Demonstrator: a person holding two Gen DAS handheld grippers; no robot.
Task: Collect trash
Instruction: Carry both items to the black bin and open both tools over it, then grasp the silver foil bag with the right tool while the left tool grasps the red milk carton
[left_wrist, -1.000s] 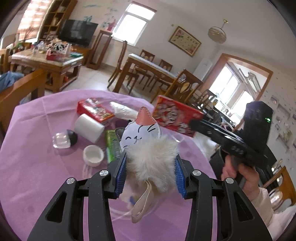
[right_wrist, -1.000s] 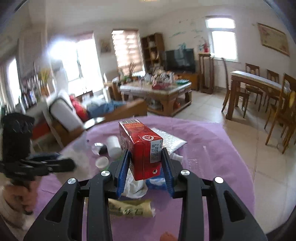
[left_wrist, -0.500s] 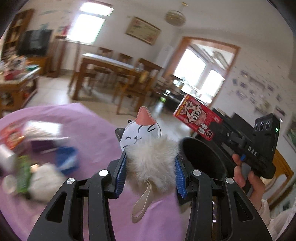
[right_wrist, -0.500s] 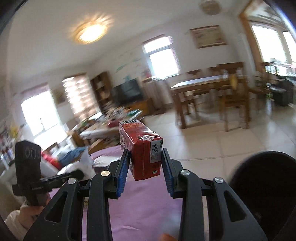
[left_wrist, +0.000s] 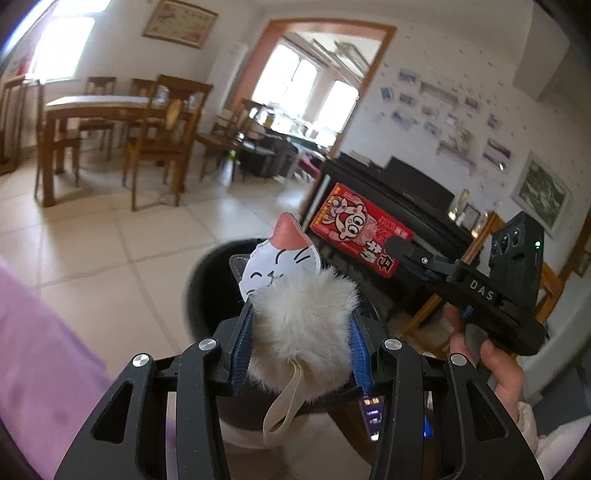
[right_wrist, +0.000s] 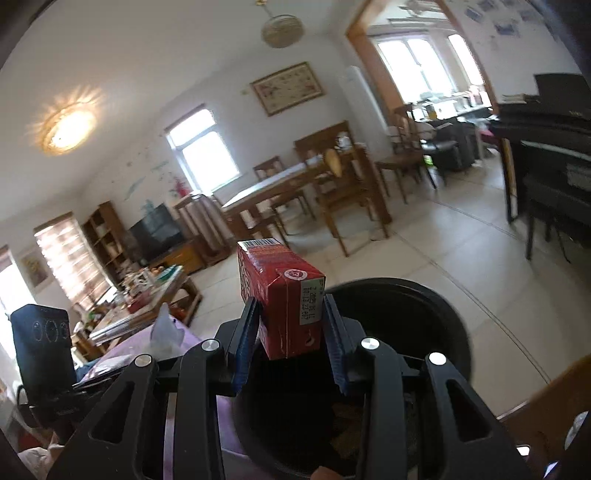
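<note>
The left gripper (left_wrist: 300, 343) has its blue-padded fingers (left_wrist: 242, 347) closed tight on a fluffy white pom-pom charm with a cat face and a pink ear (left_wrist: 295, 306), whose beige strap loop (left_wrist: 284, 404) dangles below. It hangs in the air above the round black trash bin (left_wrist: 207, 284), whose dark mouth shows behind the fur.

The right gripper (right_wrist: 291, 343) is clamped on a small red drink carton with a printed date label (right_wrist: 286, 302), held upright over the same black bin (right_wrist: 424, 332); some brownish scraps lie inside, too dim to make out. From the left view the carton (left_wrist: 358, 230) hangs beside the charm, above the bin's far side.

A corner of the purple-clothed bench (left_wrist: 33, 354) lies just beside the bin.
</note>
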